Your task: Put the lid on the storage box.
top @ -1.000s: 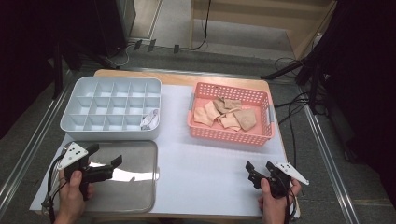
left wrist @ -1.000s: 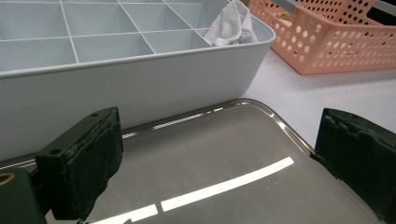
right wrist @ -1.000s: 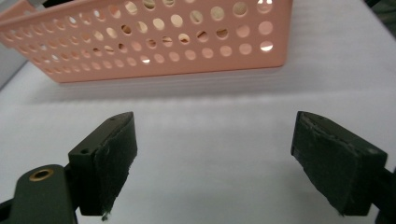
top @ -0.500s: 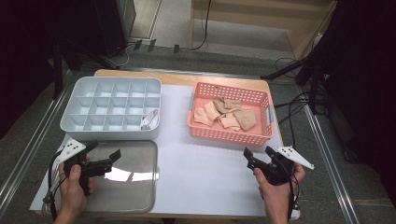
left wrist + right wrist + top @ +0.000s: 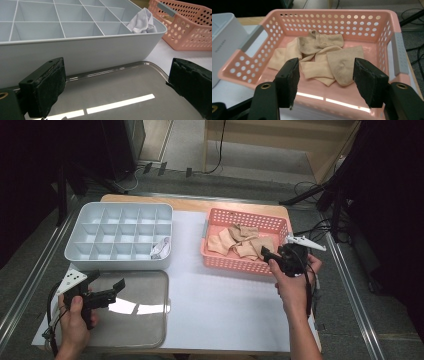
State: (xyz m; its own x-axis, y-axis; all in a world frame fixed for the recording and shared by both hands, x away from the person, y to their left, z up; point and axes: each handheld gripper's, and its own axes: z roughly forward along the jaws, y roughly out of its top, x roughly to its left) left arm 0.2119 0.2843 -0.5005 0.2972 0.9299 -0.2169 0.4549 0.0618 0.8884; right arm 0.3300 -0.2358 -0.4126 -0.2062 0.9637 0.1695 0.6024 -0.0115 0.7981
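A: Beige soft fabric socks point(image 5: 322, 58), heaped in the pink perforated plastic basket point(image 5: 372, 23), lie just ahead of the right gripper point(image 5: 325, 80). Light, limp; pinch a raised fold.

B: Its jaws, half open and empty, have just been narrowing; the hand has come from the table edge to the basket. Left gripper point(image 5: 116, 82): wide open, empty.

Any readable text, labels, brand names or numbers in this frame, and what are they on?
No text reads clearly.
Faint embossed lettering runs along the side wall of the grey divided tray in the right gripper view: too small and blurred to read.
Pink basket, beige socks, clear lid: no markings seen.
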